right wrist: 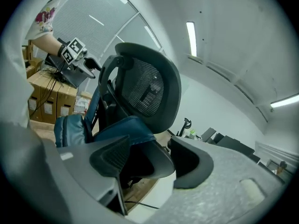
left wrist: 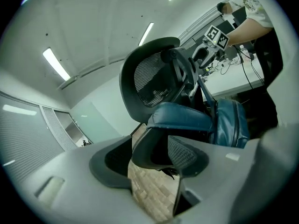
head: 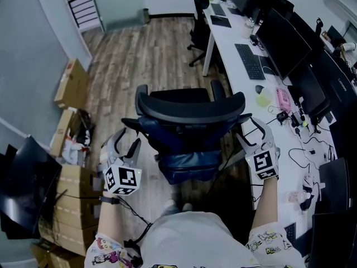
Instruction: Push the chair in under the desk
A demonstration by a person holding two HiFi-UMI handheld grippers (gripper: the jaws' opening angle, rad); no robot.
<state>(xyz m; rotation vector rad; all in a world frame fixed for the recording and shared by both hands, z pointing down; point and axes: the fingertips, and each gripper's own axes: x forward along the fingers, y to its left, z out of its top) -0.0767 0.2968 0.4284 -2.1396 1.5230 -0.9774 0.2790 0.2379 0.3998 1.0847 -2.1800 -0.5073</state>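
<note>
Chair (head: 189, 121) between left gripper (head: 129, 144) and right gripper (head: 251, 132), desk (head: 224, 43) at its right, cardboard boxes (head: 71, 82) at left.

Cool, even light from ceiling strips (left wrist: 56, 63); fisheye warping, dark corners; close foreground perhaps blurred.

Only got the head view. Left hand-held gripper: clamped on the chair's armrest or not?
Observer: Not clamped. The left gripper view shows the left hand-held gripper with its jaws apart and the end of the armrest between them.
Operator: And the right one?
Observer: Same. The right gripper view shows the right hand-held gripper with its jaws apart round the other armrest.
</note>
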